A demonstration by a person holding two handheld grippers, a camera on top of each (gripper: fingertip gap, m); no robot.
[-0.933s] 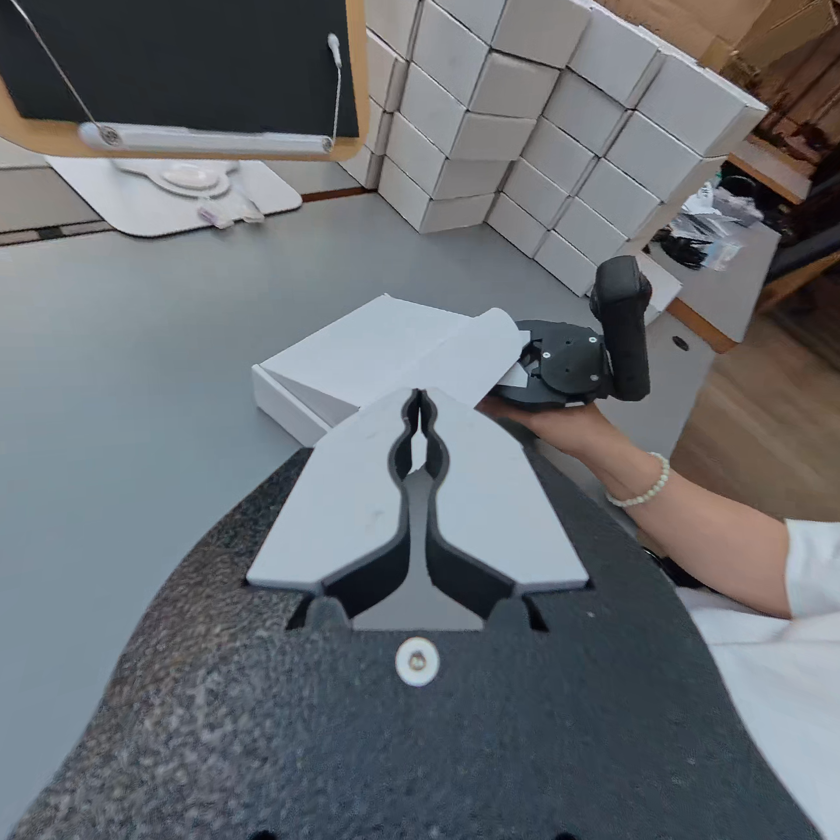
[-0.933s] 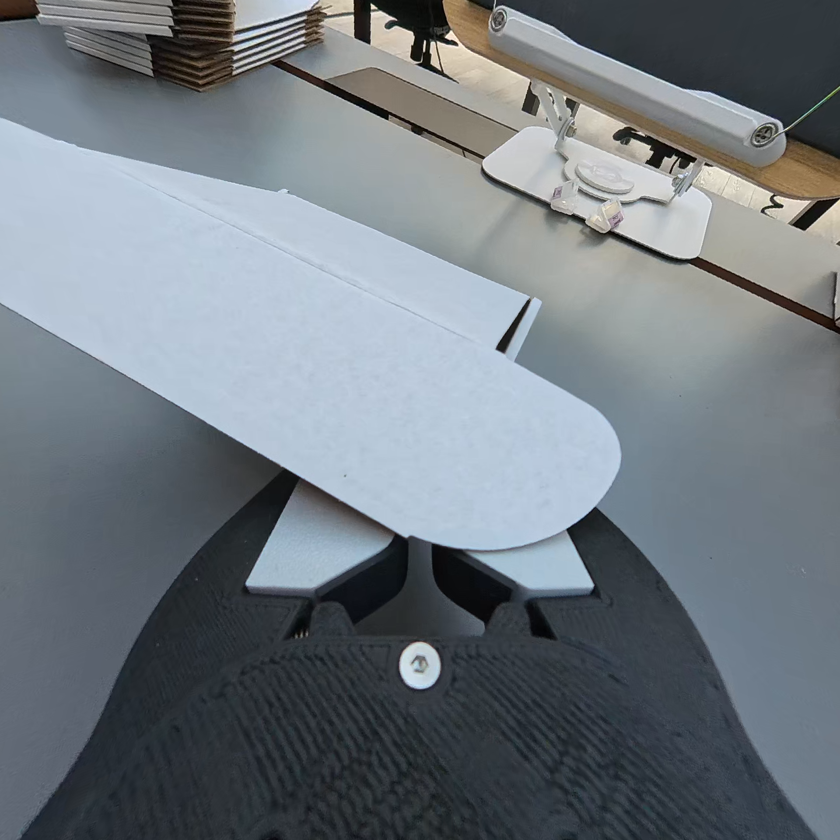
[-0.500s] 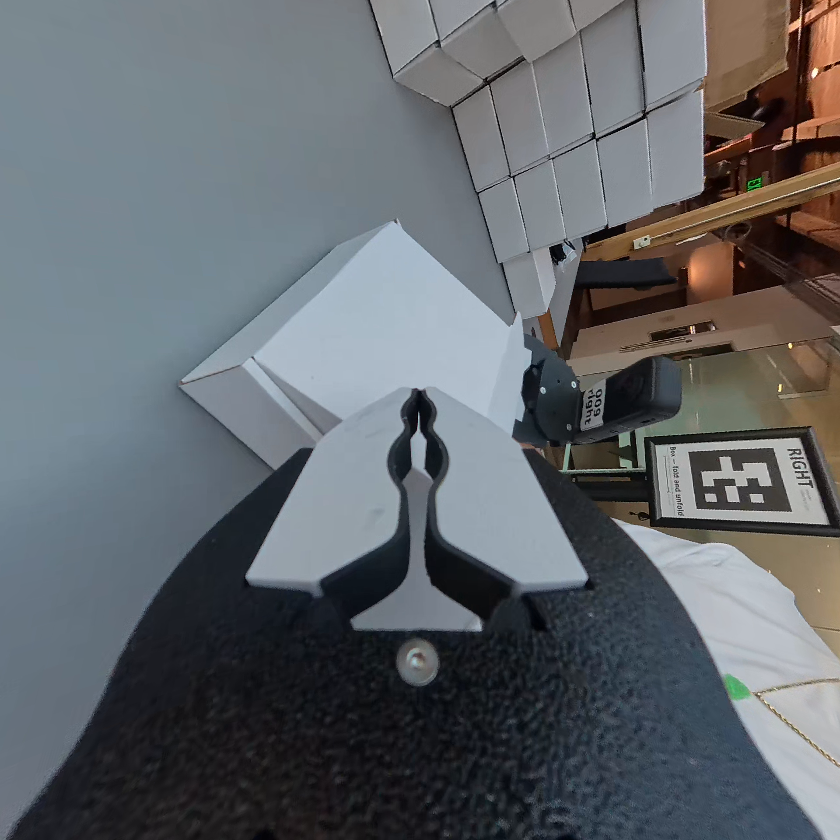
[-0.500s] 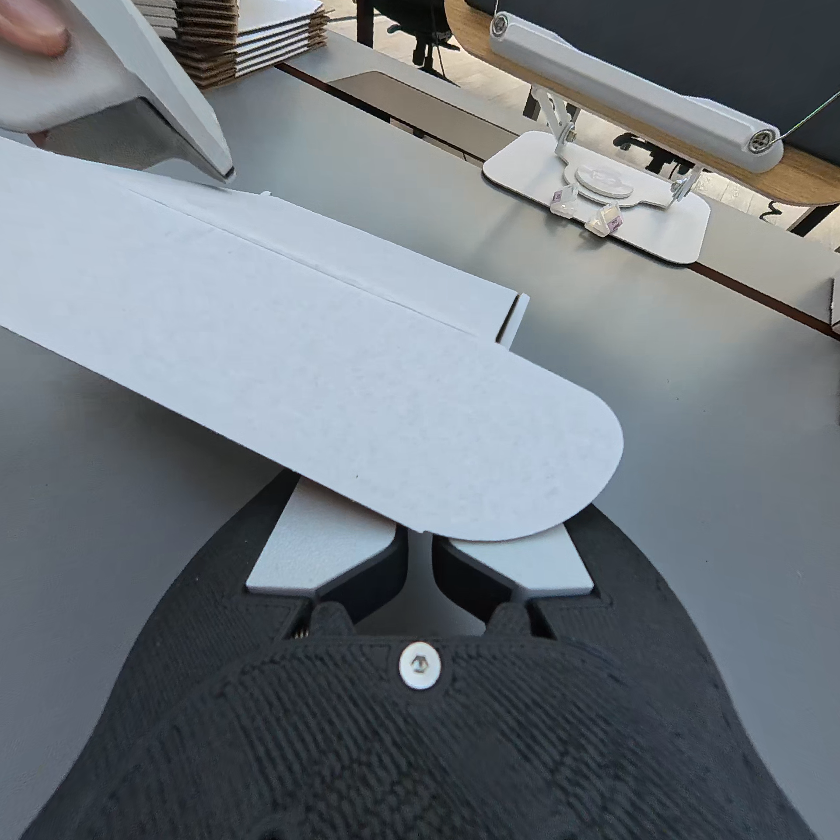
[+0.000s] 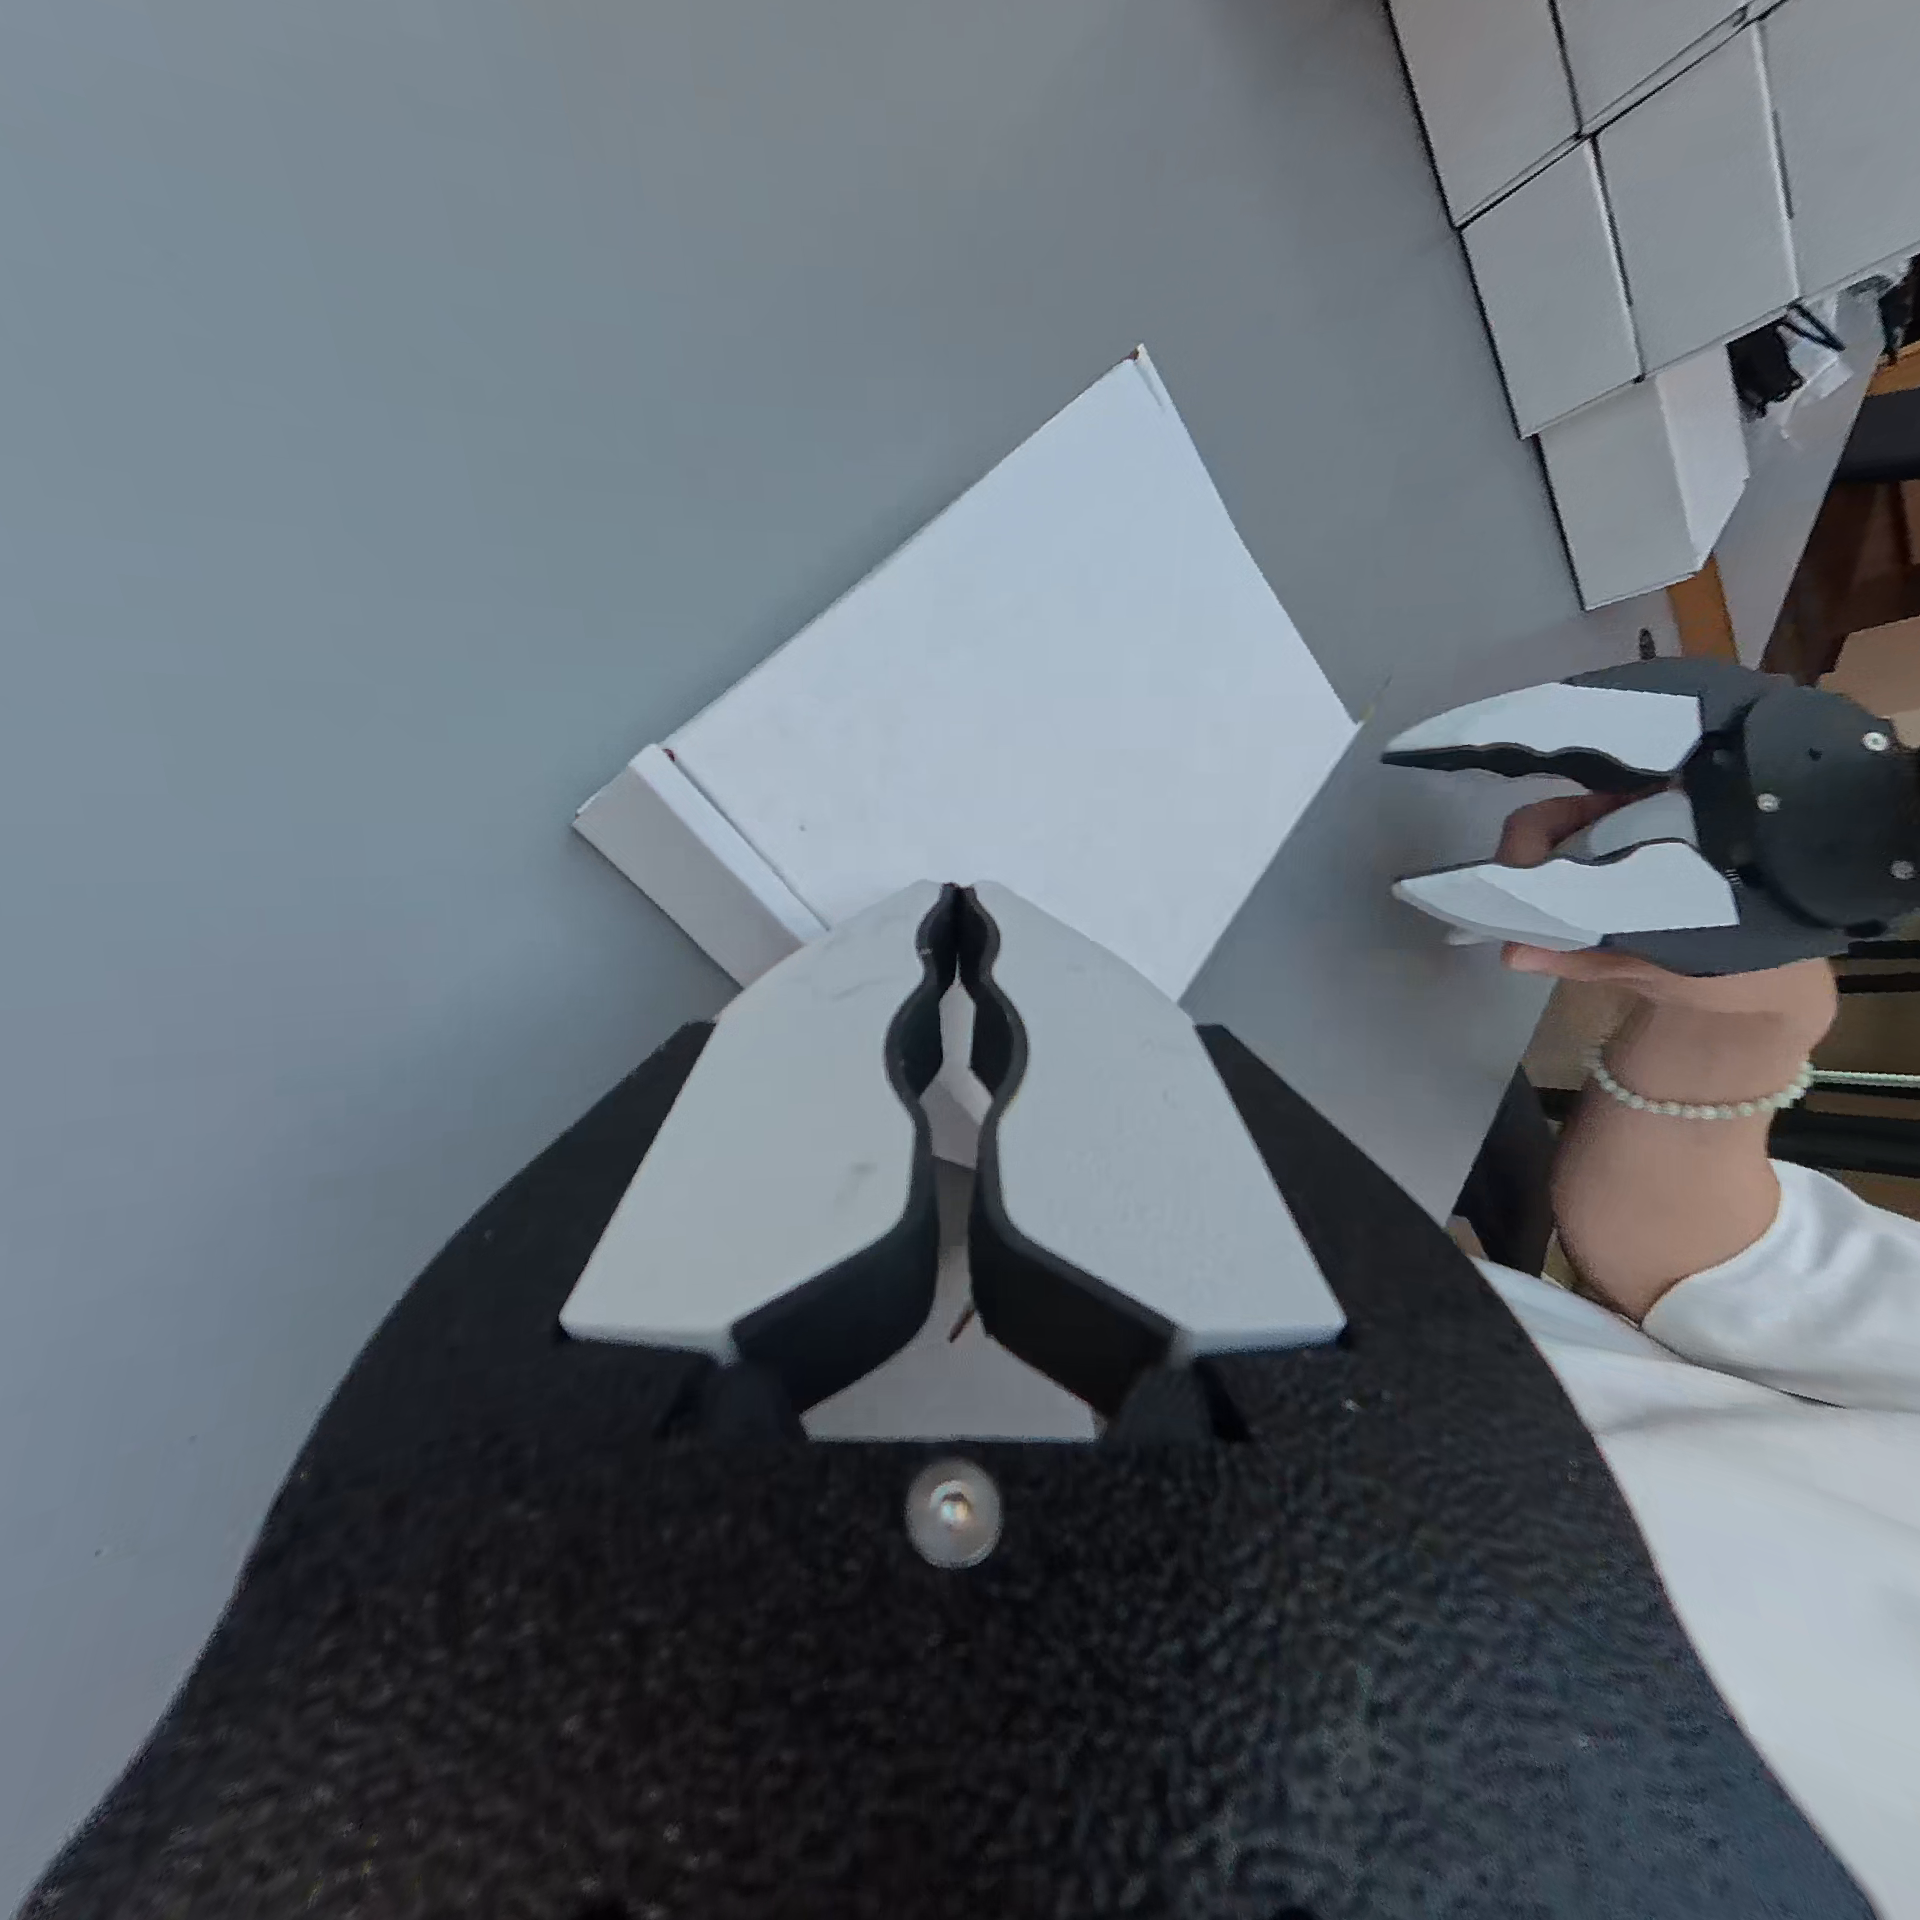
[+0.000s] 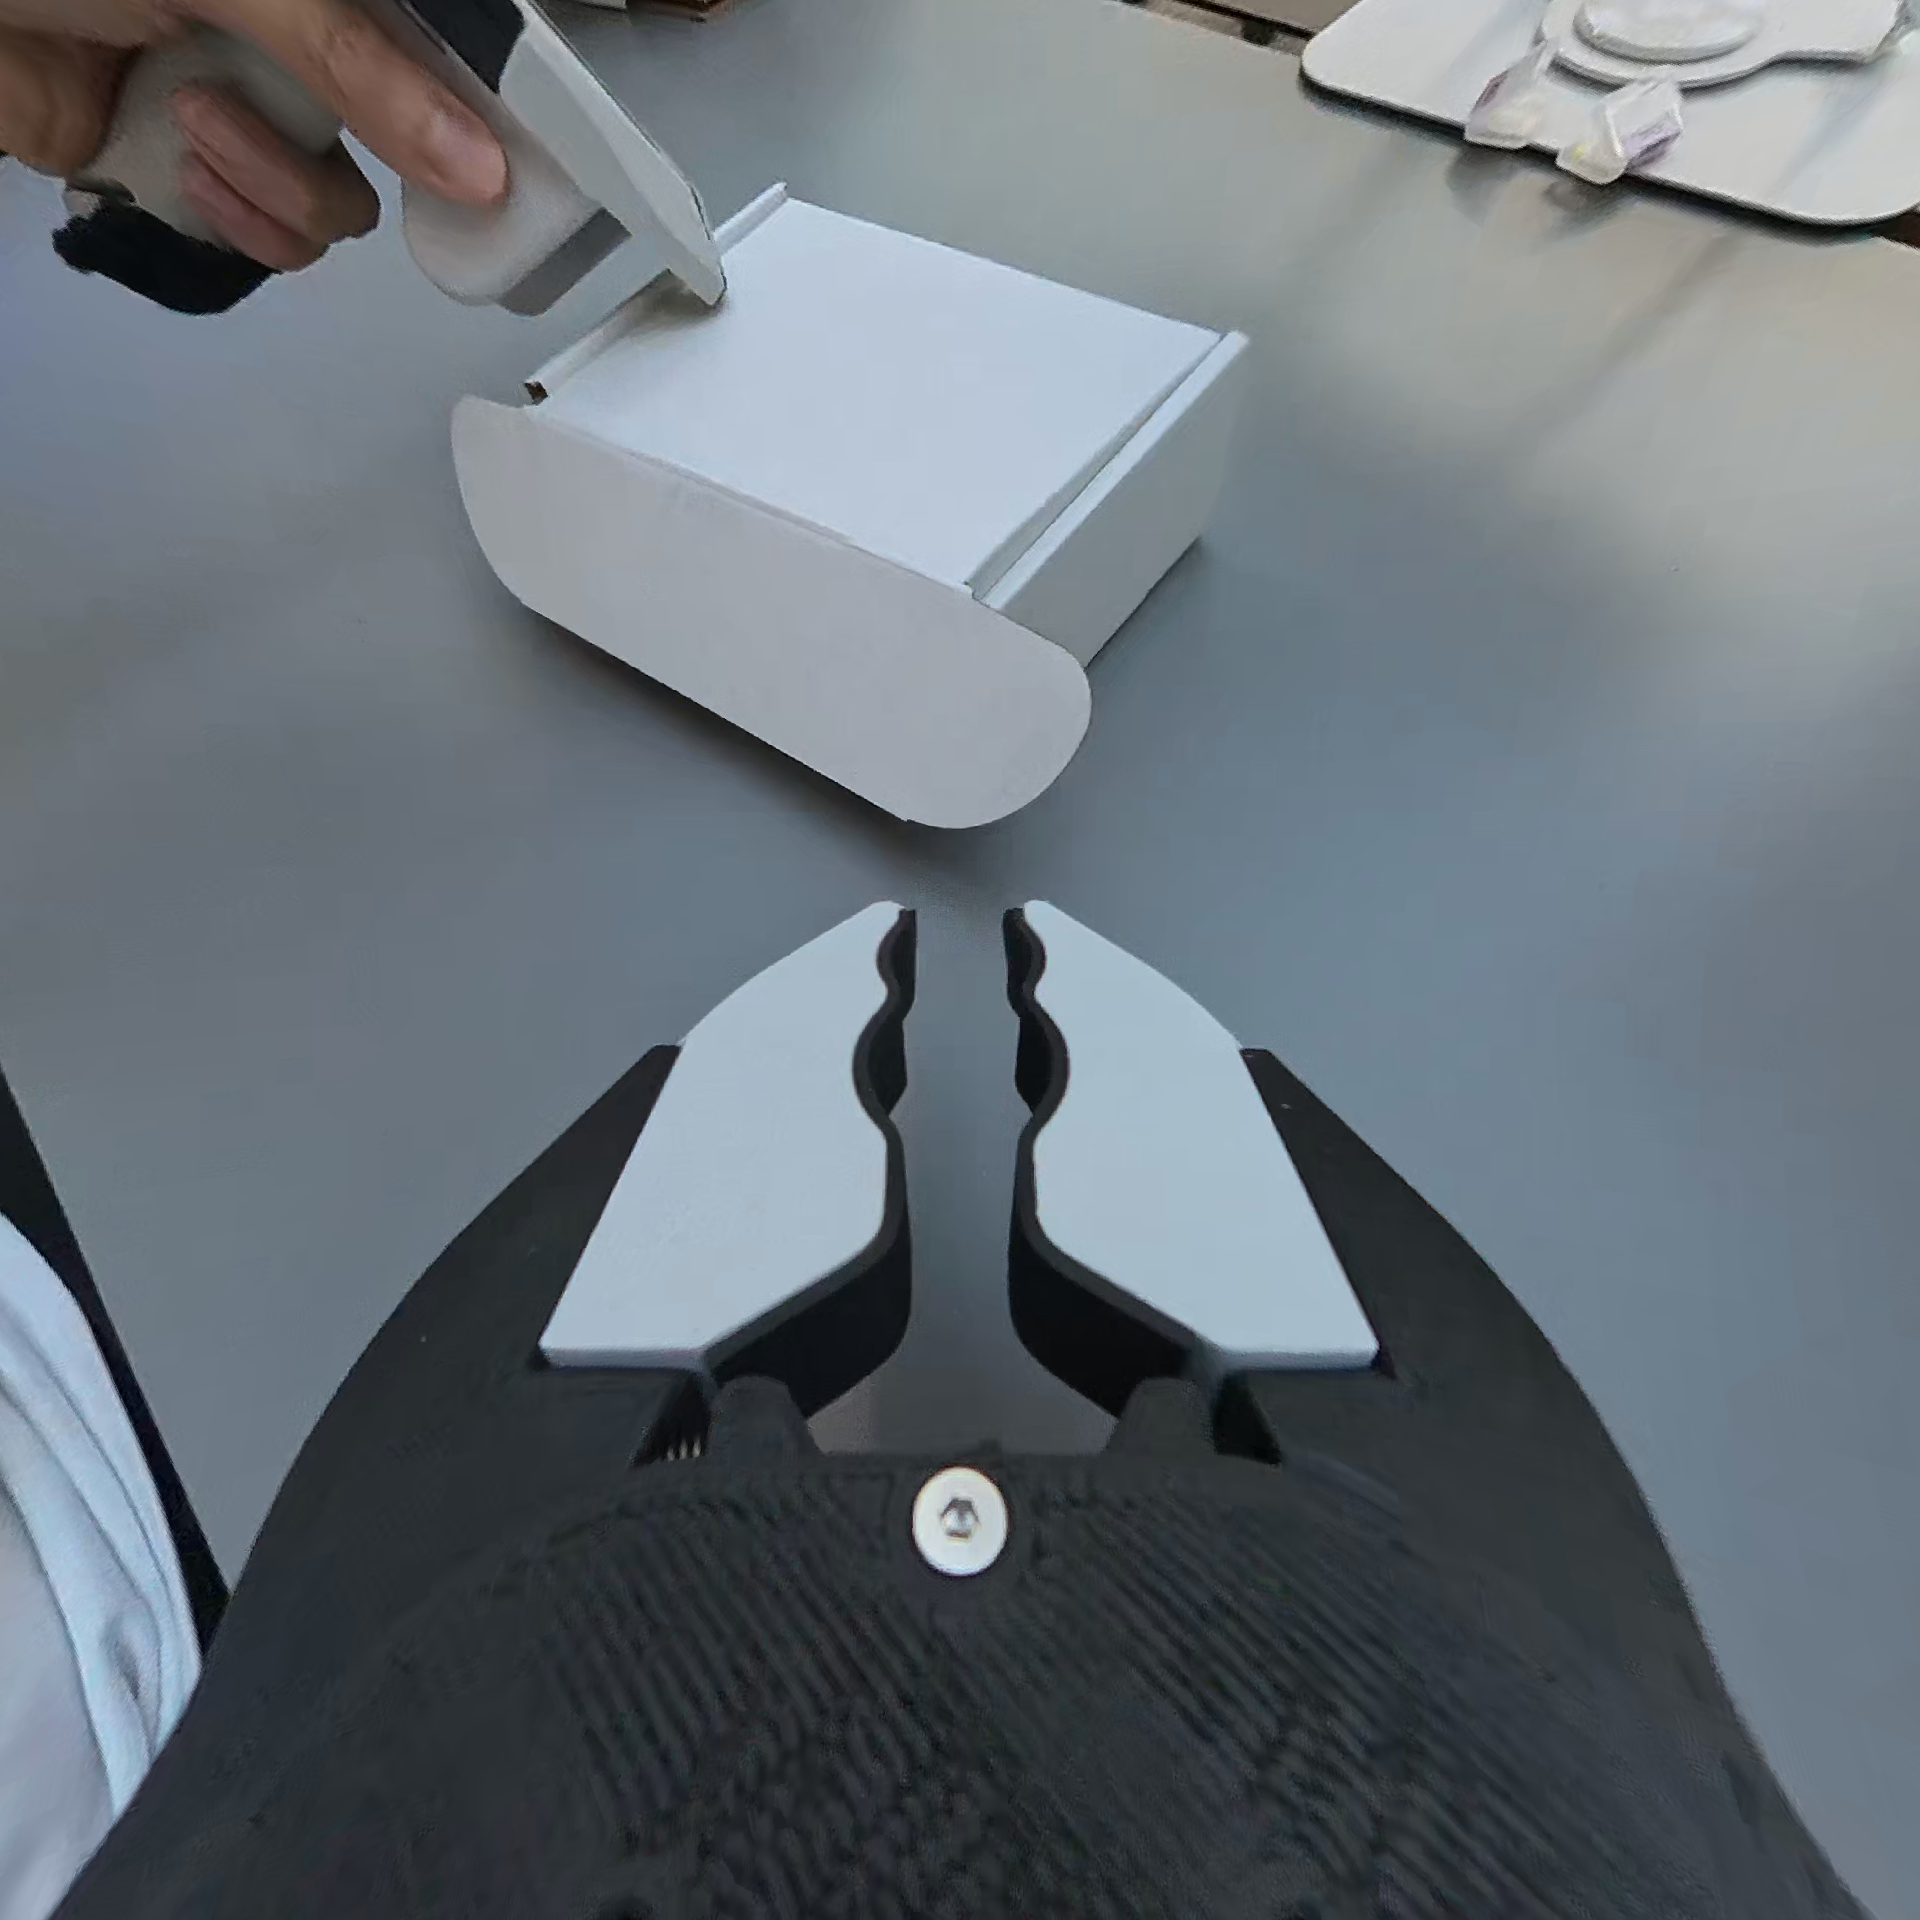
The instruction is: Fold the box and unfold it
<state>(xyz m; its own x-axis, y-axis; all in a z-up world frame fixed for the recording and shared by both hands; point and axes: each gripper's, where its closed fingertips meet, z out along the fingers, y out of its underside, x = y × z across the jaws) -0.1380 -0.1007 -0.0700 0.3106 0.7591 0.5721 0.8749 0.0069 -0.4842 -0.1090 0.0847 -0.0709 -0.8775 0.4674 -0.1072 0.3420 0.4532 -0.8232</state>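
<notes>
A white cardboard box (image 6: pixel 873 436) sits on the grey table (image 6: pixel 1455 727) with its lid down. Its round-cornered front flap (image 6: pixel 769 634) hangs loose in front of the box. It also shows in the left wrist view (image 5: pixel 997 707). My left gripper (image 5: pixel 954 891) is shut and empty. In the right wrist view it (image 6: pixel 701 281) comes in from the upper left, its tip resting on the lid near the back left edge. My right gripper (image 6: pixel 961 920) is open and empty, a short way in front of the flap. It also shows at the right of the left wrist view (image 5: pixel 1392 821).
A wall of stacked white boxes (image 5: pixel 1662 208) stands at the table's far right. A white stand base (image 6: pixel 1662 104) with small clear pieces lies behind the box. A person's white sleeve (image 5: pixel 1766 1351) is at the near right.
My right gripper has let go of the lid flap, opened and pulled back. The lid has come down onto the box. My left gripper has moved in and set its tip on the lid.
</notes>
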